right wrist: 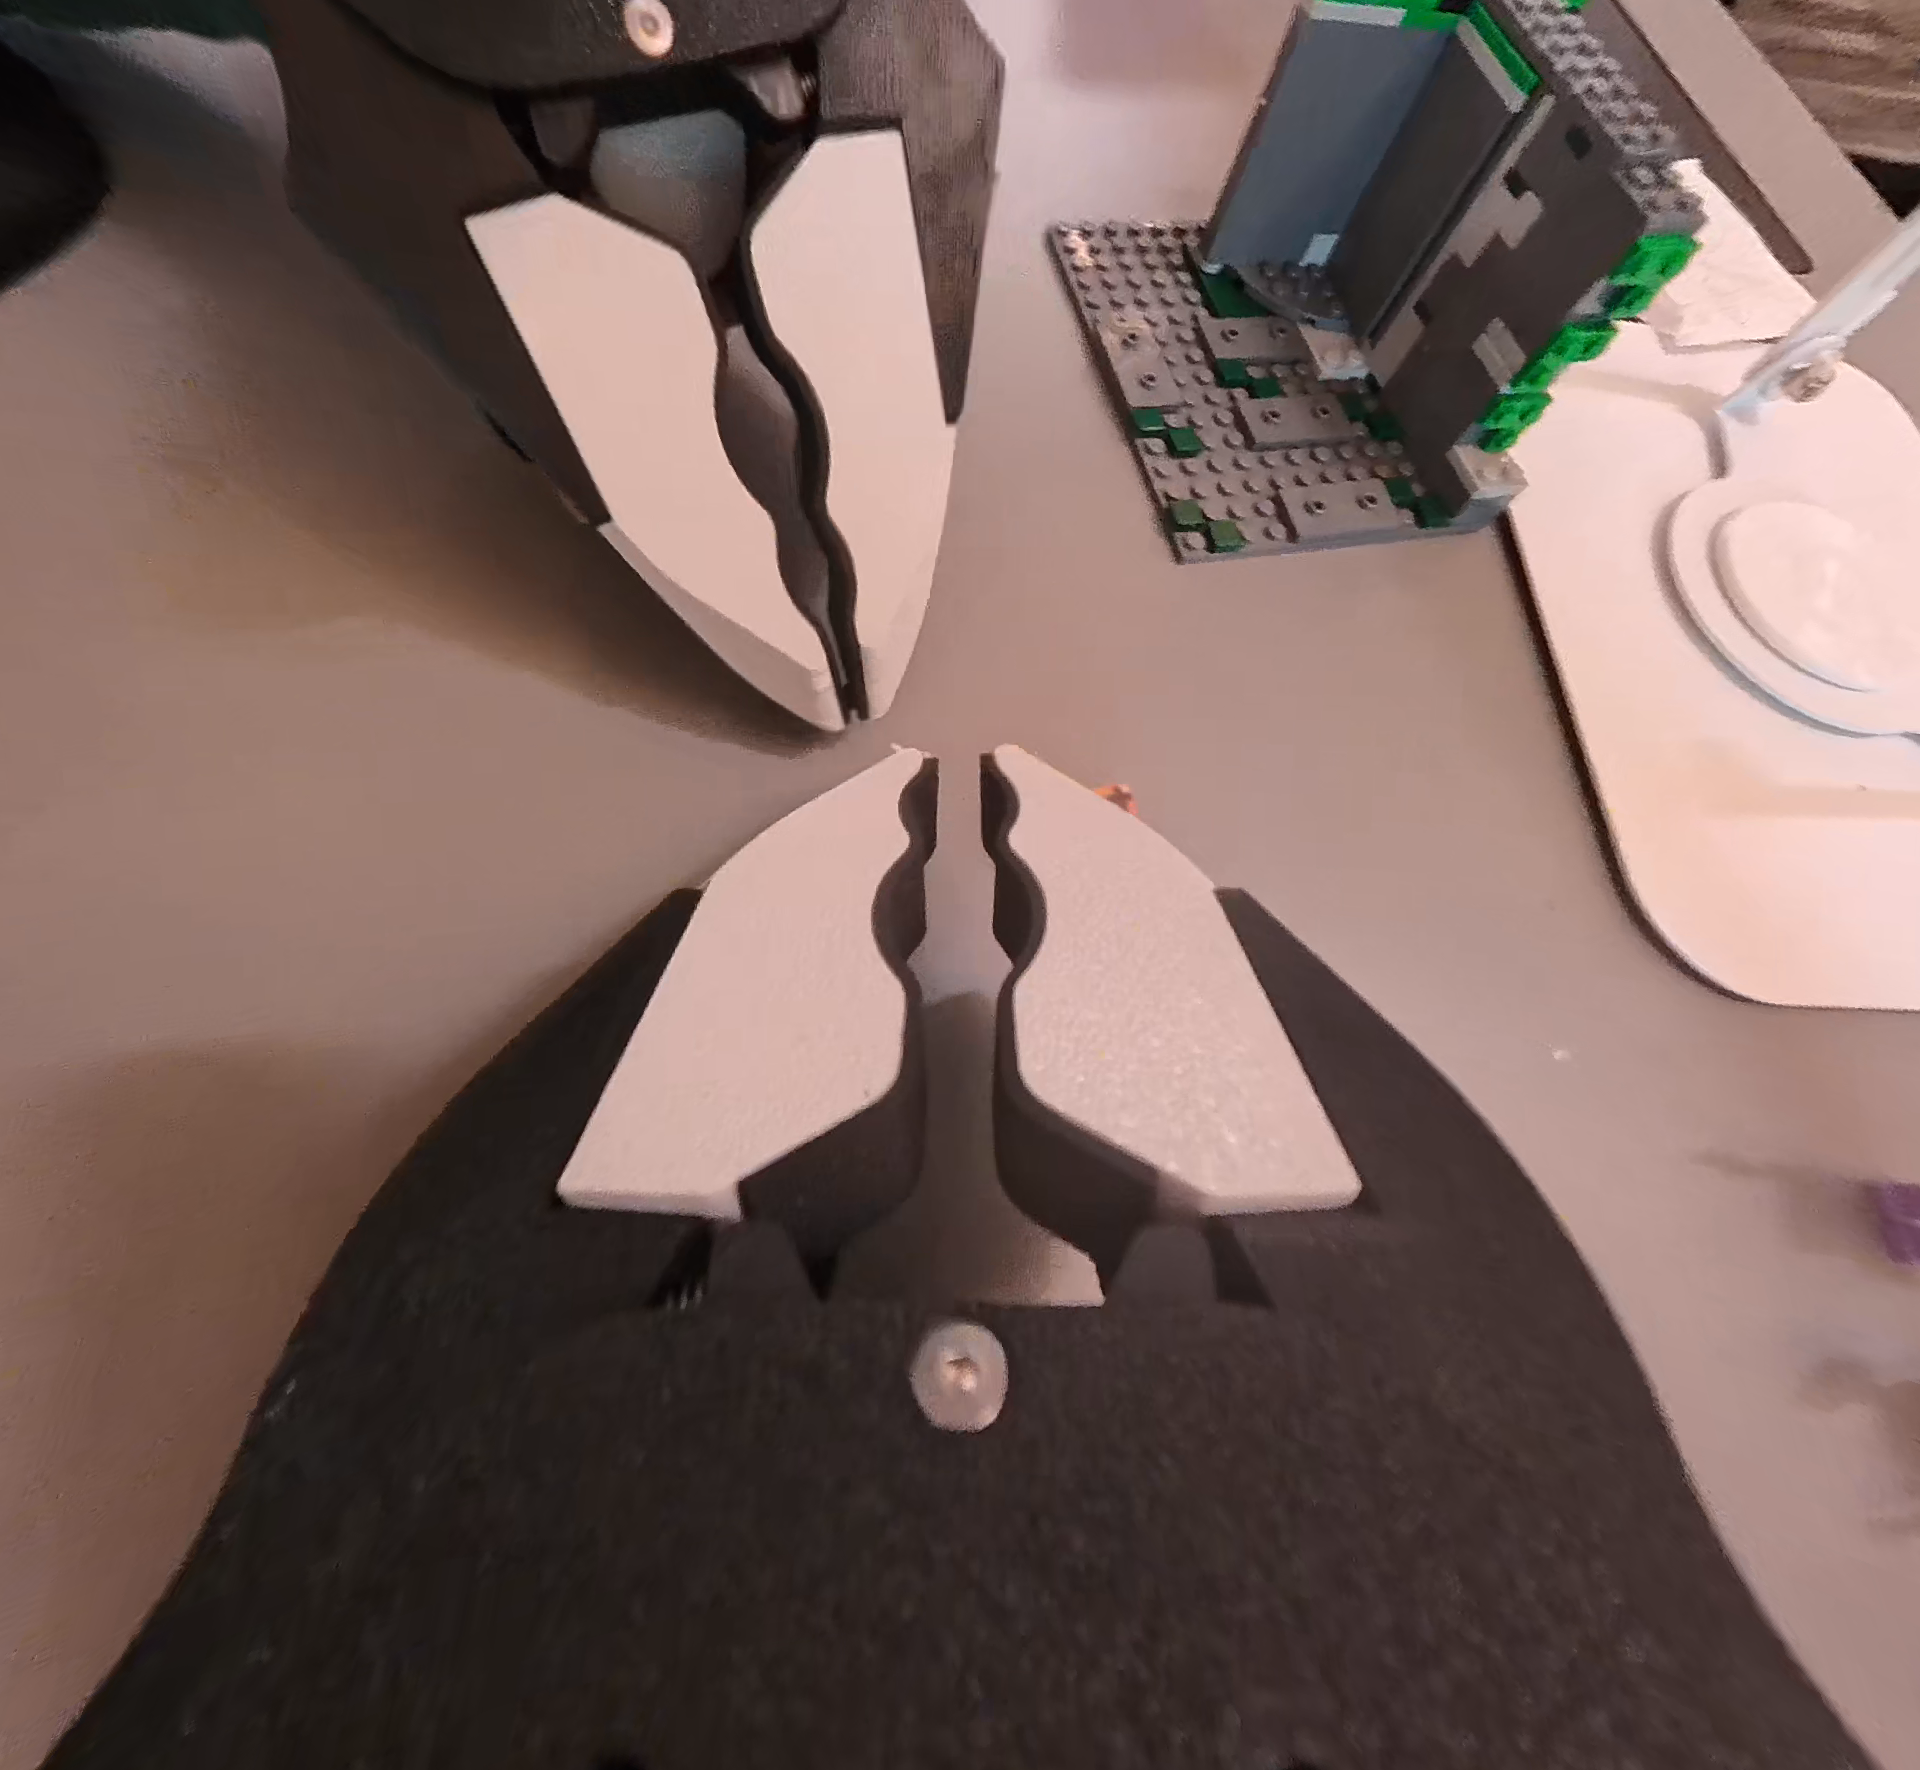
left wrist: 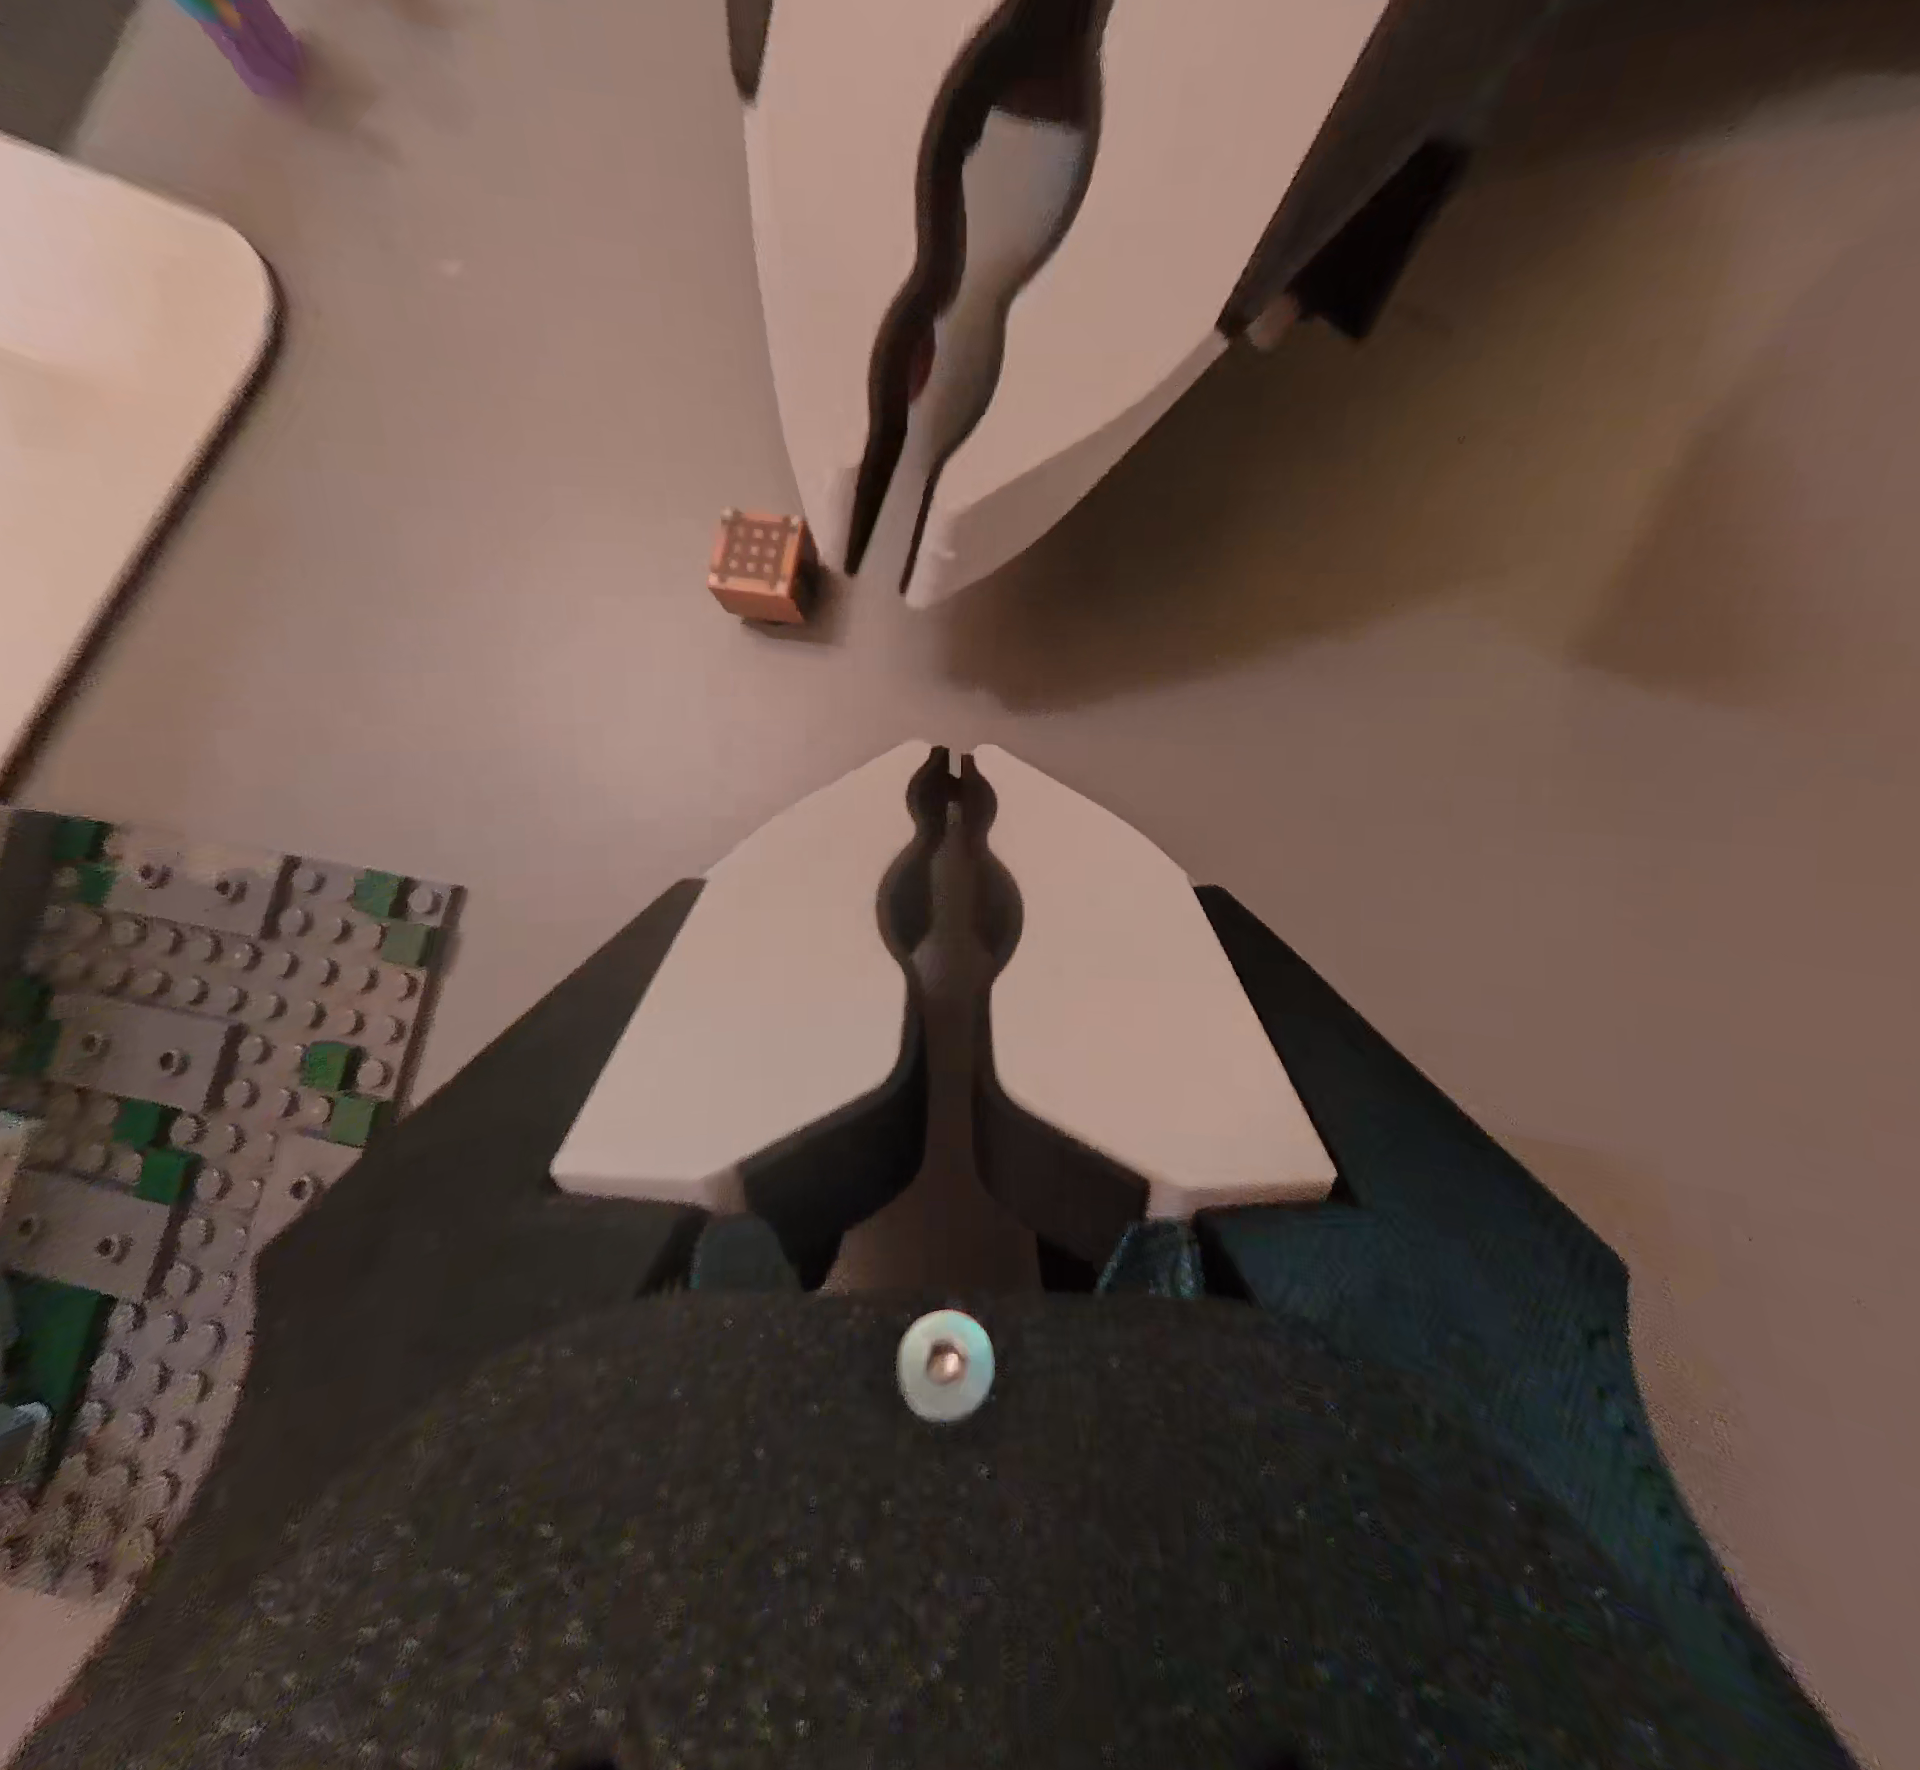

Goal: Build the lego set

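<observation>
On the grey table, the 2 grippers are facing tip to tip. Left gripper is showing jaws pressed together, nothing seen between them. Right gripper is showing a narrow gap — empty. A small tan cube brick is sitting just beside the right gripper's tips. The grey-green lego build is standing well apart, next to a white lamp base.

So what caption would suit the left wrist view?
Two hand-held grippers meet tip to tip on a grey table, a small tan block beside them.
</observation>
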Demonstrator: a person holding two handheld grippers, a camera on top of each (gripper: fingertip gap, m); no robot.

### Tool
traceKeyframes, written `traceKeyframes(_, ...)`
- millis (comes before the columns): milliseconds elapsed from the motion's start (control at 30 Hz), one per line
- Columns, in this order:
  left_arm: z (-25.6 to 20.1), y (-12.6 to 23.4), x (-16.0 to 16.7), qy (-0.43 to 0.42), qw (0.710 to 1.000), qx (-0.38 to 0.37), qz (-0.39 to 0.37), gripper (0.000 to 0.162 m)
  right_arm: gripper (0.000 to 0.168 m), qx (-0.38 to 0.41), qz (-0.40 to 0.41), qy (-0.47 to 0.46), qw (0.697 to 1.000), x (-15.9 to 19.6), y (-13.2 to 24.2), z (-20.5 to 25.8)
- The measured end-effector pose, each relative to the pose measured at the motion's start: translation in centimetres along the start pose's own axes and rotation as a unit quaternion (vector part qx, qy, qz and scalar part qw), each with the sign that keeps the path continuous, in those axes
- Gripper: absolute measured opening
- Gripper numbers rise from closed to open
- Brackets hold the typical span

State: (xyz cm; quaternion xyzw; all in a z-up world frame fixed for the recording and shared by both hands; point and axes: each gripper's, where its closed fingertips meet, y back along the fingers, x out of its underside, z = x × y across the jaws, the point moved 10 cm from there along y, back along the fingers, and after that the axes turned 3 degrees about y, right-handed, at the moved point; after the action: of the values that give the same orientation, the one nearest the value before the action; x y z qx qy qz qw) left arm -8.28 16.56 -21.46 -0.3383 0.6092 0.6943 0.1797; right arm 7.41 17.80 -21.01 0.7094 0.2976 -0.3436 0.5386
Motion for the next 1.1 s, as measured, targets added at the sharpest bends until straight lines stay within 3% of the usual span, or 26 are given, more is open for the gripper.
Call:
traceKeyframes(133,-1.1,2.3,0.2,-0.022,0.995,-0.03,-0.096,0.002,0.009,-0.067,-0.024,-0.033,0.997,-0.3,-0.4,0.8)
traceKeyframes(400,-1.3,6.3,0.4,0.058,0.961,-0.05,-0.265,0.002,0.019,-0.133,-0.156,-0.145,0.968,-3.3,-0.6,2.0)
traceKeyframes(500,-1.6,6.4,0.3,0.057,0.956,-0.049,-0.283,0.002,0.018,-0.146,-0.187,-0.186,0.953,-4.0,-0.5,2.2)
traceKeyframes(633,-1.8,6.6,0.2,0.055,0.955,-0.042,-0.29,0.002,0.007,-0.125,-0.191,-0.175,0.958,-3.8,-0.4,2.1)
traceKeyframes(867,-1.6,7.2,0.2,0.072,0.952,-0.013,-0.296,0.004,0.006,-0.059,-0.197,-0.07,0.976,-3.9,-0.1,2.7)
traceKeyframes(1100,-1.4,7.3,0.7,0.081,0.965,0.037,-0.247,0.014,0.006,-0.011,-0.171,0.035,0.985,-3.7,-0.4,3.6)
